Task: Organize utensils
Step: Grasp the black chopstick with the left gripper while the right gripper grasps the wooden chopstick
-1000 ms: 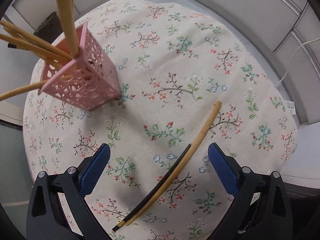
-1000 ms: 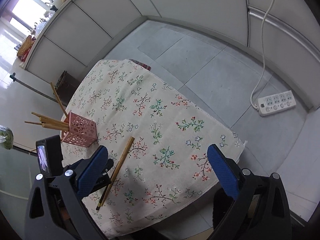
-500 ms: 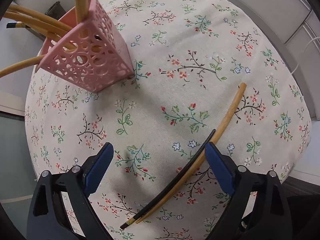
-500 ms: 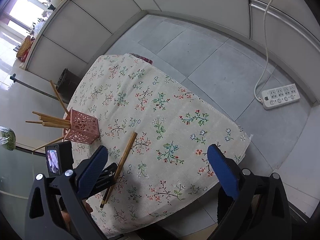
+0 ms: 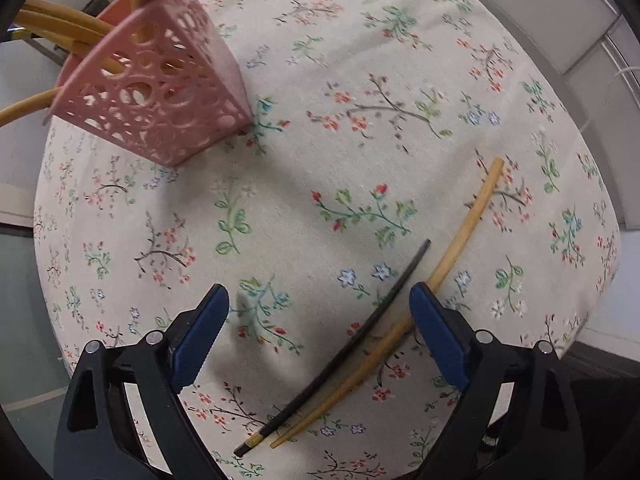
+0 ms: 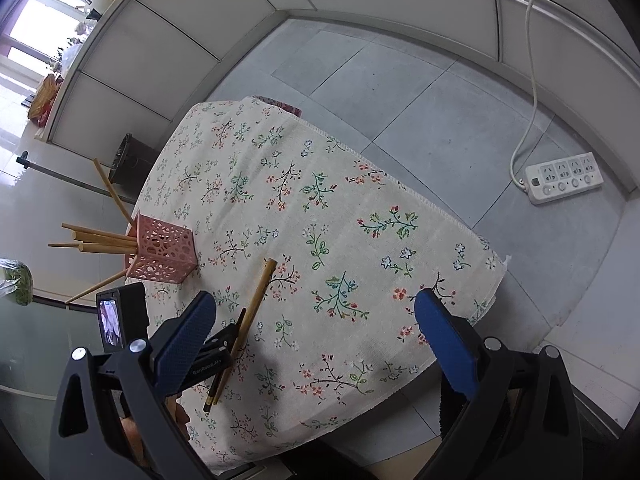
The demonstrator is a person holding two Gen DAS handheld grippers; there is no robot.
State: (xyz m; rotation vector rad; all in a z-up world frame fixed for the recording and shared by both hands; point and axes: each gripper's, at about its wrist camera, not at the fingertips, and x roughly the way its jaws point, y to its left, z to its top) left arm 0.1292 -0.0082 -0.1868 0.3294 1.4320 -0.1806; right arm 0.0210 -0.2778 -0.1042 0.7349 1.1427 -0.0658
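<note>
1. Left wrist view: the left gripper [image 5: 316,312] hangs low over the floral-clothed table [image 5: 360,80] with its fingers [image 5: 200,332] spread wide and nothing between them. A wooden chopstick [image 5: 460,240] and a black chopstick [image 5: 360,340] lie side by side on the cloth at the near right, running diagonally; the right finger sits just over them, the rest of the span on bare cloth.

2. Same view, far left: a pink perforated holder [image 5: 160,96] stands on the table with several wooden chopsticks [image 5: 60,28] fanning out of its top. I judge the sorting mostly done, with the two loose sticks left to collect.

3. Right wrist view: the right gripper [image 6: 316,316] is held high above the table, fingers wide apart and empty. The pink holder stands at the left edge of the cloth, its sticks splaying leftward.

4. Same view: the two loose chopsticks lie right of the holder, well apart from it, with the left gripper's black body beside their near ends. A power strip [image 6: 564,176] lies on the floor, far right.
</note>
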